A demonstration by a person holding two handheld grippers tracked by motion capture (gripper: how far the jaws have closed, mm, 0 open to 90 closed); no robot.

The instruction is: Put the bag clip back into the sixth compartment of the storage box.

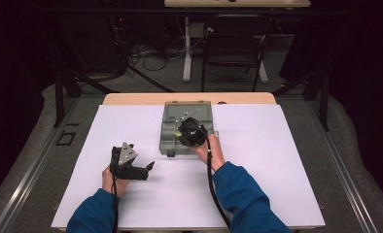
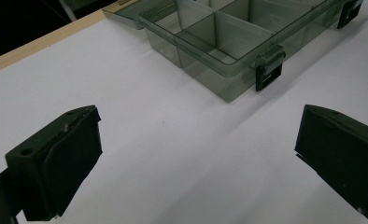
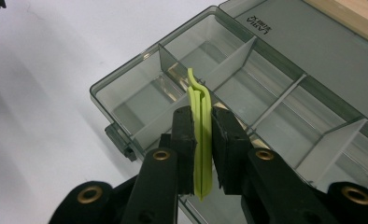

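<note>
Our left gripper [image 1: 149,166] rests low with jaws spread wide; our right gripper [image 3: 203,135] points downward, jaws nearly closed.

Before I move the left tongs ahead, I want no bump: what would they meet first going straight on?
Probably the organizer box: its near corner and latch lie just ahead of the open left tongs, with bare white table between. Depth is unclear.

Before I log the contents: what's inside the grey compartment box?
The visible compartments of the grey compartment box look empty. The right hand-held gripper, holding a green strip above it, covers some near ones.
</note>
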